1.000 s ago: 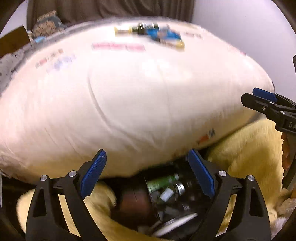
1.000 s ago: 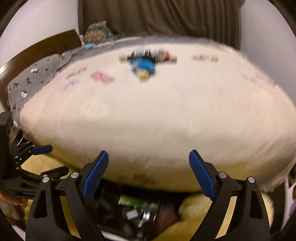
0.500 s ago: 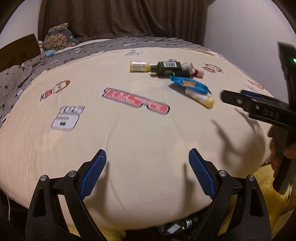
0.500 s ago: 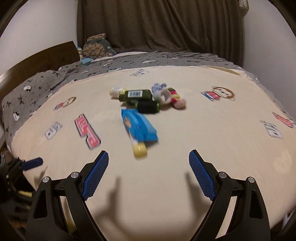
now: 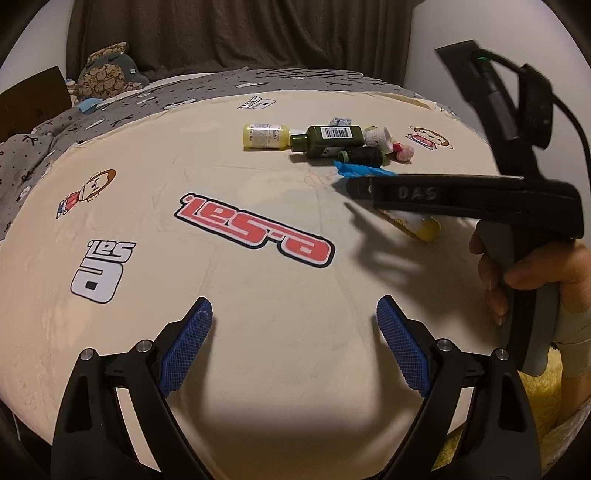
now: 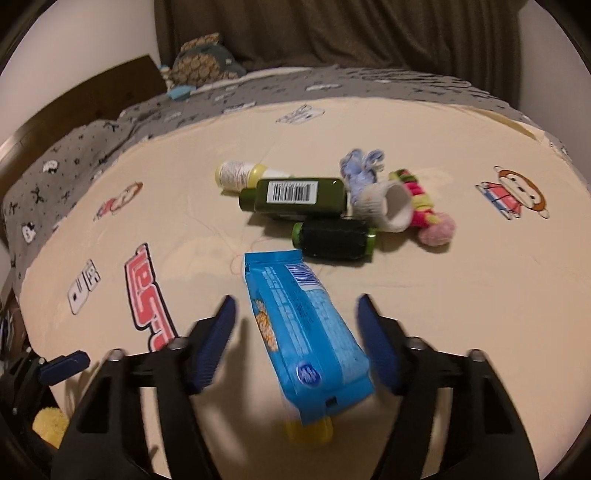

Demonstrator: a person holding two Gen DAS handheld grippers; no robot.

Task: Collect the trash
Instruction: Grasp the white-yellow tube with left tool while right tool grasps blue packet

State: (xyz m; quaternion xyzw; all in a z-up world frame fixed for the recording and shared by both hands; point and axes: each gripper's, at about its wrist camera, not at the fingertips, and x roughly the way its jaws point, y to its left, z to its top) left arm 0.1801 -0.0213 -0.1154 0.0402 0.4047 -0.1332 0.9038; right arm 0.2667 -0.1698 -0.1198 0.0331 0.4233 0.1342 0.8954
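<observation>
A blue snack wrapper (image 6: 306, 332) lies on the cream bed cover (image 6: 461, 314), over a yellow item (image 6: 310, 432). My right gripper (image 6: 295, 332) is open, its fingers on either side of the wrapper. Beyond it lie a black spool (image 6: 334, 238), a dark green bottle (image 6: 295, 197), a yellow bottle (image 6: 240, 173), a white roll (image 6: 388, 206) and pink and blue soft items (image 6: 436, 221). My left gripper (image 5: 295, 347) is open and empty above the bare cover (image 5: 258, 295). The pile (image 5: 325, 142) also shows far ahead in the left wrist view, with the right gripper (image 5: 354, 186) over the wrapper (image 5: 362, 171).
A grey patterned blanket (image 6: 92, 147) and a plush toy (image 6: 207, 62) lie at the head of the bed, by a wooden headboard (image 6: 85, 96). Dark curtains (image 5: 240, 33) hang behind. A yellow fluffy rug (image 5: 546, 406) lies below the bed's near edge.
Both grippers rose from a bin of trash below the bed edge up over the bed. The right gripper moved forward until its open fingers flank the blue wrapper.
</observation>
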